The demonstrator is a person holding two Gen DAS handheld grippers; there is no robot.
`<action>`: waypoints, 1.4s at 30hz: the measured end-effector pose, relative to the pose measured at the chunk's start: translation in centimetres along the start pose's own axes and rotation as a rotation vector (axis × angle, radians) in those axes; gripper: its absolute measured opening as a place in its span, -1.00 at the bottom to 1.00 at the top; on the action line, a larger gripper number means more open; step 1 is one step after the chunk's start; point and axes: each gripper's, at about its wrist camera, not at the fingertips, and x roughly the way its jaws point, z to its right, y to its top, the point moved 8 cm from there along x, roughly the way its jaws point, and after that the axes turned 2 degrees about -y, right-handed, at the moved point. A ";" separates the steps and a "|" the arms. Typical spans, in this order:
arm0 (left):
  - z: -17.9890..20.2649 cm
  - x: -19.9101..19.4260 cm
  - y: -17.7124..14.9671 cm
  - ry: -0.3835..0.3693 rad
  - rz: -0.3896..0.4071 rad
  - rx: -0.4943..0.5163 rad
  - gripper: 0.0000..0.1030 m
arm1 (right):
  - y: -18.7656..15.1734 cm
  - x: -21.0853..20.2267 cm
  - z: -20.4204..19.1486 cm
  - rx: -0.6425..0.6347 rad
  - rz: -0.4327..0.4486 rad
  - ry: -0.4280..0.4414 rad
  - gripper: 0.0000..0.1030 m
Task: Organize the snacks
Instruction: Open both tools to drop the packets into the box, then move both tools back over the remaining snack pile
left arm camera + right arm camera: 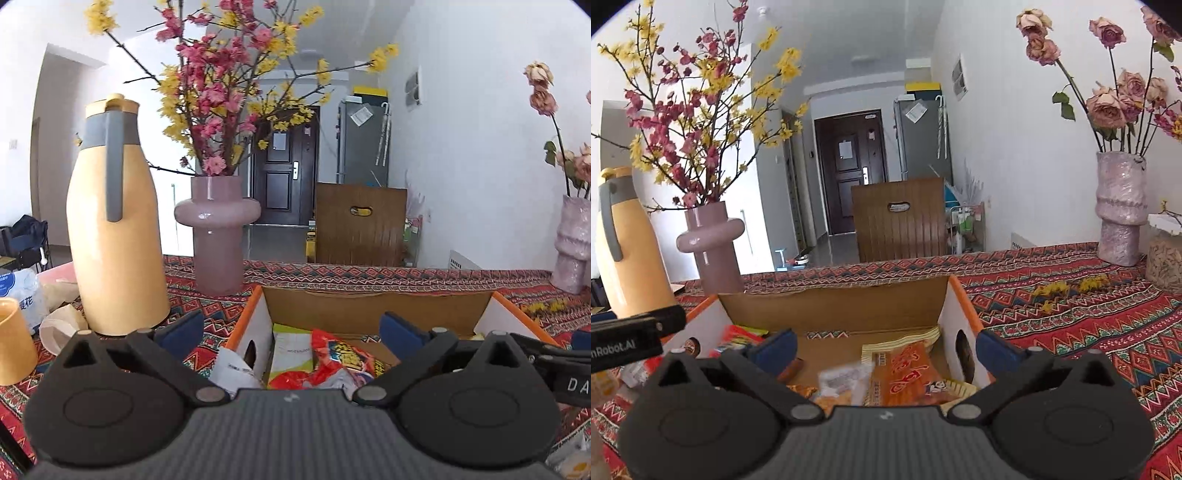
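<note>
An open cardboard box [376, 306] with an orange rim stands on the patterned tablecloth [1071, 314]. In the left wrist view it holds a red snack packet [340, 354], a green and white packet [288, 350] and a white packet [232, 369]. In the right wrist view, the box [834, 306] holds an orange packet [908, 373], a small clear packet [842, 376] and a red and yellow packet [738, 338]. My left gripper [291, 328] hangs open over the box's left part, nothing between its blue pads. My right gripper [886, 347] is open over the right part, also empty.
A yellow thermos jug [114, 221] and a pink vase of blossom branches [218, 236] stand left of the box. An orange cup [13, 339] is at far left. A vase of dried roses [1119, 206] and a jar [1163, 258] stand at right. A wooden chair [901, 218] is behind the table.
</note>
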 end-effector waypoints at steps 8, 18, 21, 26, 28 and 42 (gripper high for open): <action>-0.4 -0.7 0.7 0.023 -0.018 -0.016 1.00 | 0.2 0.0 0.2 0.007 0.008 0.001 1.00; -1.2 -7.6 4.5 -0.055 0.035 -0.039 1.00 | 3.1 -5.2 -1.3 -0.047 0.111 0.057 1.00; -1.6 -9.0 4.1 -0.060 0.027 -0.020 1.00 | 3.6 -7.6 -1.8 -0.064 0.148 0.087 1.00; -2.5 -10.2 1.7 -0.068 -0.025 0.014 1.00 | 2.8 -10.7 -2.3 -0.094 0.162 0.116 1.00; -3.0 -10.4 0.6 -0.071 -0.045 0.026 1.00 | 2.0 -11.5 -2.2 -0.103 0.147 0.123 1.00; -6.1 -10.0 -6.4 -0.047 -0.140 0.041 1.00 | -5.5 -12.3 -1.5 -0.130 0.001 0.117 1.00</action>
